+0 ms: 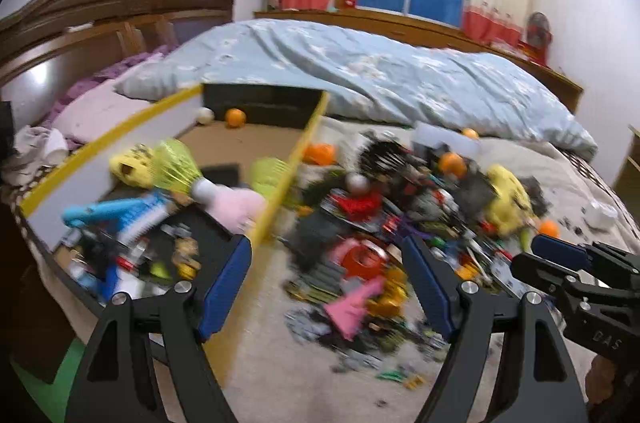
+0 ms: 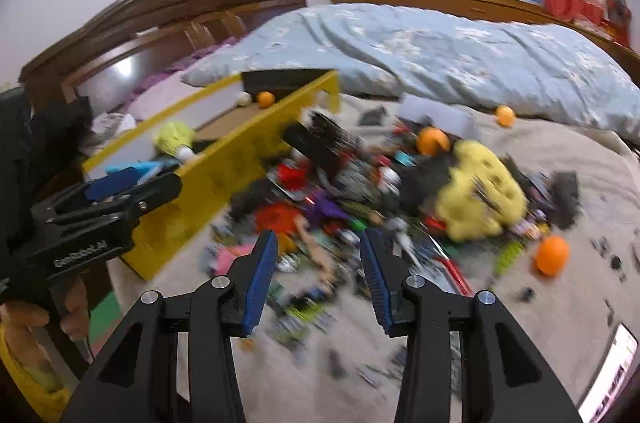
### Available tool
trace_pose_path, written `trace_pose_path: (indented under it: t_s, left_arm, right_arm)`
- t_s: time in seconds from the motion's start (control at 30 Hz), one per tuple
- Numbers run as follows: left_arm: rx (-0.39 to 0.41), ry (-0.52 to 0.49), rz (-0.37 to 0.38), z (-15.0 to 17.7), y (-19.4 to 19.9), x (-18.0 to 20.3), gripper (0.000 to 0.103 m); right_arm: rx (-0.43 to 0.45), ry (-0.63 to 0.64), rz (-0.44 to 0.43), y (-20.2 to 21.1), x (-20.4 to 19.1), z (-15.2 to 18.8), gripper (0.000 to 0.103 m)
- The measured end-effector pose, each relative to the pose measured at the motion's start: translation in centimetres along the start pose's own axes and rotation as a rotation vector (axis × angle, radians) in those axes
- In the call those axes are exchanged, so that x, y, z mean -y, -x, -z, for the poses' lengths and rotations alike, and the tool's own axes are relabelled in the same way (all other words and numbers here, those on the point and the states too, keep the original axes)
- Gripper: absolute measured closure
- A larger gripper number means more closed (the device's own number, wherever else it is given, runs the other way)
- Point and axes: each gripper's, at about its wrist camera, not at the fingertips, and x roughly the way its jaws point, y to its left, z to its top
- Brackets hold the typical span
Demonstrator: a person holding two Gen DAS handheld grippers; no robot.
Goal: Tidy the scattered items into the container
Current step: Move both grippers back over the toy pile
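Observation:
A yellow-walled box (image 1: 296,159) (image 2: 224,179) lies on the bed and holds a yellow shuttlecock (image 1: 176,163), a pink plush (image 1: 240,207), a blue toy (image 1: 120,219) and two small balls. To its right a blurred heap of small toys (image 1: 380,223) (image 2: 340,207) is spread over the grey sheet, with a yellow sponge toy (image 1: 508,199) (image 2: 476,191) and orange balls (image 2: 552,255) among it. My left gripper (image 1: 328,283) hovers open over the heap's near edge, beside the box corner. My right gripper (image 2: 319,275) is open above the heap, with nothing between its pads.
A rumpled blue duvet (image 1: 380,71) lies behind the heap, with a wooden headboard (image 1: 100,7) at the left. A hand (image 2: 72,315) holds the left gripper at the bed's edge. A lit screen (image 2: 612,371) lies at the near right.

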Motion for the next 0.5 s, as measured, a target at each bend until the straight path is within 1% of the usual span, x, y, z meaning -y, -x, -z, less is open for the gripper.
trace_pose_path:
  t_s: [0.1,0.2,0.27,0.4,0.43,0.5]
  left_arm:
    - [-0.015,-0.029,0.042,1.7,-0.6,1.6,0.025]
    - [-0.038,-0.065,0.06,3.1,-1.8,2.8,0.025]
    - [-0.042,-0.091,0.055,3.7,-2.9,3.5,0.025]
    - [-0.051,-0.128,0.016,4.5,-4.9,4.1,0.026]
    - [-0.053,-0.131,0.014,4.7,-5.1,4.1,0.027]
    - [-0.062,-0.137,0.016,5.1,-5.8,4.2,0.039]
  right_arm:
    - [-0.017,-0.018,0.021,-0.2,1.3,1.6,0.059]
    - [-0.038,-0.038,0.022,-0.8,2.1,2.8,0.059]
    - [-0.057,-0.053,0.015,-1.3,2.6,3.6,0.059]
    - [-0.083,-0.084,-0.007,-2.3,2.9,4.2,0.059]
    - [-0.087,-0.086,-0.011,-2.5,2.9,4.3,0.059]
    - [-0.096,-0.086,-0.017,-2.9,2.8,4.5,0.059]
